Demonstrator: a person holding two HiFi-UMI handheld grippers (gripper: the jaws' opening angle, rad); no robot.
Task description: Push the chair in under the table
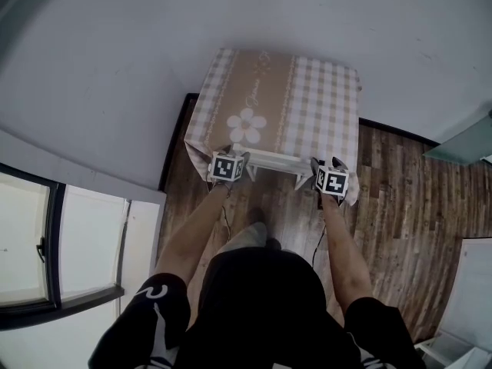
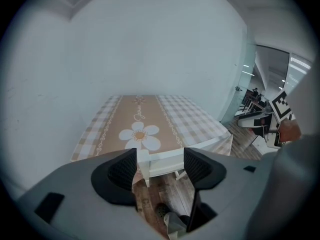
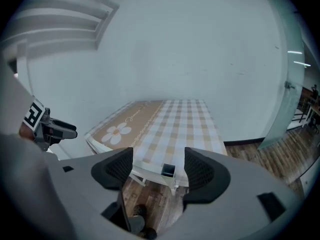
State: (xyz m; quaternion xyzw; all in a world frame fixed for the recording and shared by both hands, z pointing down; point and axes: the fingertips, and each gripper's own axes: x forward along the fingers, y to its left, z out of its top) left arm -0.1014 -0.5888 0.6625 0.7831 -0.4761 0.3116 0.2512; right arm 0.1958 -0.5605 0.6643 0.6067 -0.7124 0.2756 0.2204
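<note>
A small table under a beige checked cloth with a white flower (image 1: 307,91) stands against the wall. The white chair's top rail (image 1: 273,158) lies along the table's near edge, with the seat hidden beneath the cloth. My left gripper (image 1: 234,155) is at the rail's left end and my right gripper (image 1: 326,164) at its right end. In the left gripper view the jaws (image 2: 160,166) stand wide apart, and the chair's white post (image 2: 143,167) shows between them without touching a pad. The right gripper (image 3: 159,169) also gapes, with the post's hollow top (image 3: 168,171) between its pads, untouched.
Dark wood flooring (image 1: 400,198) surrounds the table, and the white wall (image 1: 154,44) is behind it. A window (image 1: 46,237) is at the left and a glass partition (image 1: 465,141) at the right. The person's shoe (image 1: 256,217) is just behind the chair.
</note>
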